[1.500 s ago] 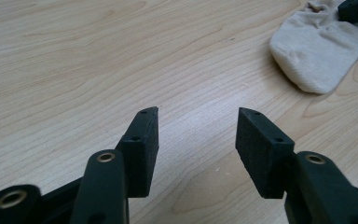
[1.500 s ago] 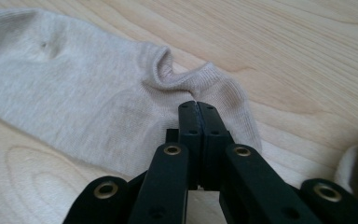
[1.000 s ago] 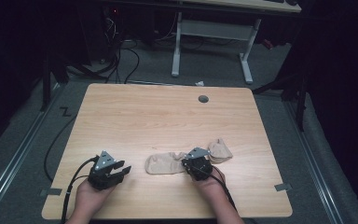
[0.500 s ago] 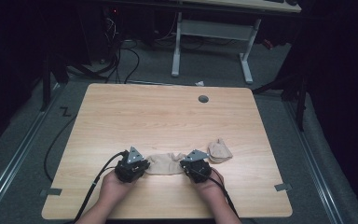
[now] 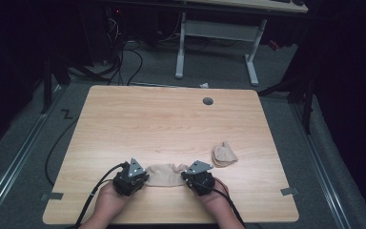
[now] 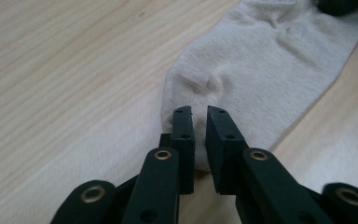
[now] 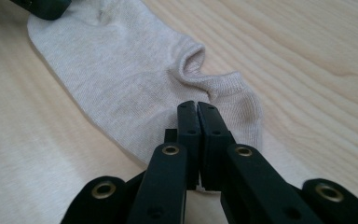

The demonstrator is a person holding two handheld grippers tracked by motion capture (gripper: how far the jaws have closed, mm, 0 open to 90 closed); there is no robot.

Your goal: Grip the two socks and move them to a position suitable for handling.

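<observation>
As sock lies flat, left gripper and right gripper pinch opposite ends.

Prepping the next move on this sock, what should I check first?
1. Right gripper shut on the cuff end of the sock: ok.
2. Left gripper pinching the other end: jaws have just been closing, sock edge between them, slim gap showing: cannot tell.
3. Sock lying flat between both grippers, untwisted: ok.
4. Second sock lies apart from the held one: ok.
5. Table bare beyond the sock: ok.
</observation>
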